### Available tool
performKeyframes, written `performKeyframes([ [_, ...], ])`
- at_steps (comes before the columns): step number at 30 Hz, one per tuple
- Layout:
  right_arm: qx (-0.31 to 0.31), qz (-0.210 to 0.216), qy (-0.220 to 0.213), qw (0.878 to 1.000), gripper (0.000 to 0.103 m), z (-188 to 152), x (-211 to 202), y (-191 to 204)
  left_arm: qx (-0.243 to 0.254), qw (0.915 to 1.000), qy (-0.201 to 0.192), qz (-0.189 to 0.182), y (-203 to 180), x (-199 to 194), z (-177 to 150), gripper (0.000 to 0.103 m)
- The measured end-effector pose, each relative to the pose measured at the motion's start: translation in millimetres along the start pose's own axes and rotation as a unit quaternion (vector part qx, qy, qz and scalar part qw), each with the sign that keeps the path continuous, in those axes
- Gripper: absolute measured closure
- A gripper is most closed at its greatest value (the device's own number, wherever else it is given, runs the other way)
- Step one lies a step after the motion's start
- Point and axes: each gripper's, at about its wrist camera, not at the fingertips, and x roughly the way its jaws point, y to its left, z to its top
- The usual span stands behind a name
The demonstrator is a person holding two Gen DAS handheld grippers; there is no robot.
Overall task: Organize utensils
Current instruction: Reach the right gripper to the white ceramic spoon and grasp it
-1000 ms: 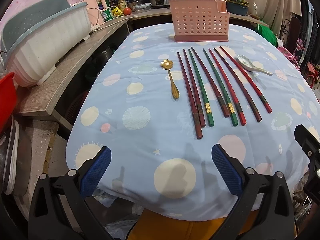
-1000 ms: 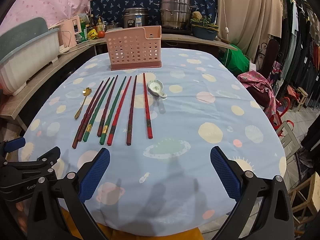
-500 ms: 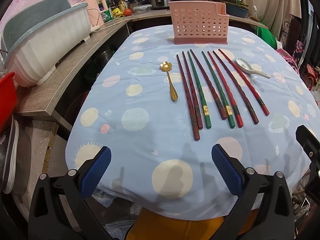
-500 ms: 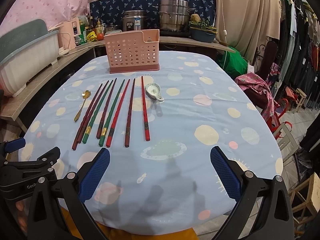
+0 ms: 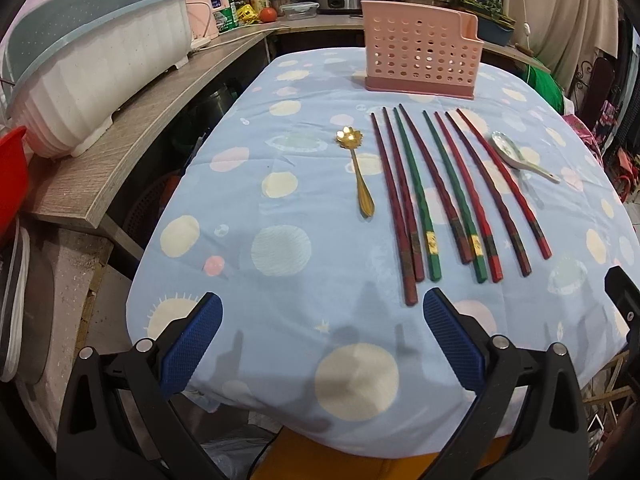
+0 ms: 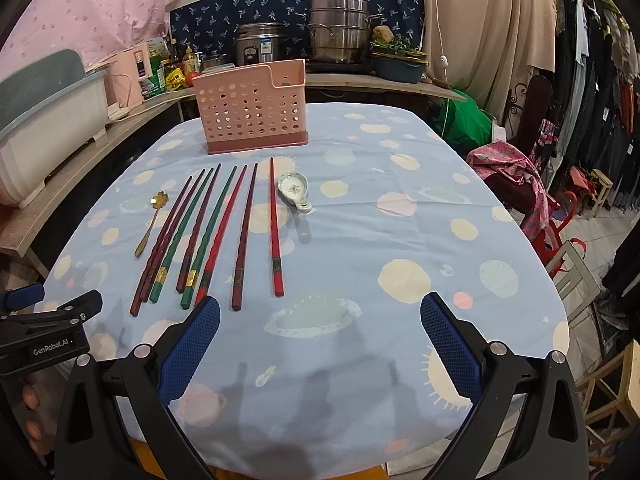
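Presently: my left claw and right claw — both spread wide, holding nothing. Ahead lie chopsticks, gold spoon, white spoon — pink basket beyond.

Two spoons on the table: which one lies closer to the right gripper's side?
The white ceramic spoon, lying just right of the rightmost chopstick. The gold flower-bowled spoon lies at the opposite, left end of the chopstick row, nearer the left gripper.
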Motion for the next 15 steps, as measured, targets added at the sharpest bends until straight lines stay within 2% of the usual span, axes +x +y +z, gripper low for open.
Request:
performKeyframes([
  [6,0.015,0.009,0.000,1.000,0.007,18.0,20.2,-9.7,-0.005,1.0000,-0.003,-0.006,0.0,9.8,15.8,0.007],
  [10,0.026,0.033,-0.004,0.999,0.008,38.2,37.9,-13.1,0.006,0.9999,-0.008,-0.010,-6.7,13.6,24.7,0.007],
  [15,0.037,0.052,0.005,0.998,0.029,65.2,69.4,-13.8,0.000,0.9999,-0.009,-0.013,-5.9,22.5,36.3,0.007],
])
